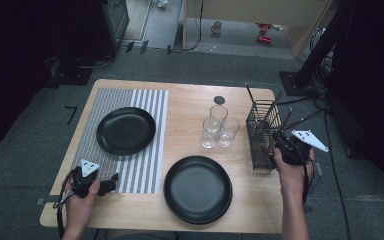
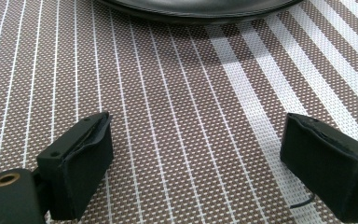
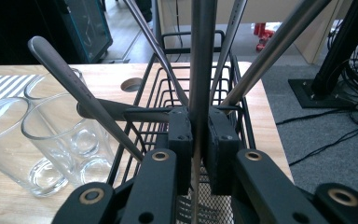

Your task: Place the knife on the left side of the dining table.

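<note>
Black pads of the right claw (image 3: 198, 140) pinch one metal handle (image 3: 200, 60) standing in the wire basket (image 3: 168, 88) at mid-frame, so lift it straight up slowly, while the left claw (image 2: 193, 154) waits open over the striped mat (image 2: 168, 93).

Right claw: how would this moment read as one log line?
right claw: shut on utensil handle | wire caddy | left claw: open over placemat

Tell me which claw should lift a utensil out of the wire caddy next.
Right. The right claw is already shut on an upright utensil handle inside the wire caddy. The left claw stands open over the striped placemat, across the table.
</note>
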`<action>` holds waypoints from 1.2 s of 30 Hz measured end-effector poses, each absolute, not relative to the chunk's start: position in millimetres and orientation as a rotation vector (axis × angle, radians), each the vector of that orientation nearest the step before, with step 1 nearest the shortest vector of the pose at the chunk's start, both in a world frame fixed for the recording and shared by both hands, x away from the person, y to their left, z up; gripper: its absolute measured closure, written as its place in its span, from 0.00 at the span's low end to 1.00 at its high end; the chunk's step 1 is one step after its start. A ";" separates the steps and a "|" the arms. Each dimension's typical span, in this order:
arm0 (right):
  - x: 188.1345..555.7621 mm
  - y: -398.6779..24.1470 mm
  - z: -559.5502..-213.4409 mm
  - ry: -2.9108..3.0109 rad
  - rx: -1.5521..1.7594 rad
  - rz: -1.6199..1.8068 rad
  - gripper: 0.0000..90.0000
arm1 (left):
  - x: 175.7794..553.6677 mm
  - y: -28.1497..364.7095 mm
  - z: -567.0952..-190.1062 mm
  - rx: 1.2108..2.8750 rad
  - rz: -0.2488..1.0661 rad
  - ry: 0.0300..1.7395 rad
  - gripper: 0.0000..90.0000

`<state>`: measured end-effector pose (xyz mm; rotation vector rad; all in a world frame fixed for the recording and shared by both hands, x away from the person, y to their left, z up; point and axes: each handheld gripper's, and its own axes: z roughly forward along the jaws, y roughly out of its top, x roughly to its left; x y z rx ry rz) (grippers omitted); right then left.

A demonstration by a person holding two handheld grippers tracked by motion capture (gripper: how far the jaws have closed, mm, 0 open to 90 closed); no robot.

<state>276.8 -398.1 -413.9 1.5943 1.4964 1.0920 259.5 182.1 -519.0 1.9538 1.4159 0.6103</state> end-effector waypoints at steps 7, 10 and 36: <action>276.4 -395.8 -411.6 1.506 1.576 1.067 0.93 | 259.5 182.1 -519.0 1.954 0.610 1.416 0.11; 274.0 -394.3 -407.2 1.485 1.561 1.086 0.93 | 259.5 182.1 -519.0 1.954 0.610 1.416 0.11; 261.1 -380.7 -357.5 1.433 1.445 1.210 0.93 | 259.5 182.2 -518.9 1.956 0.610 1.416 0.11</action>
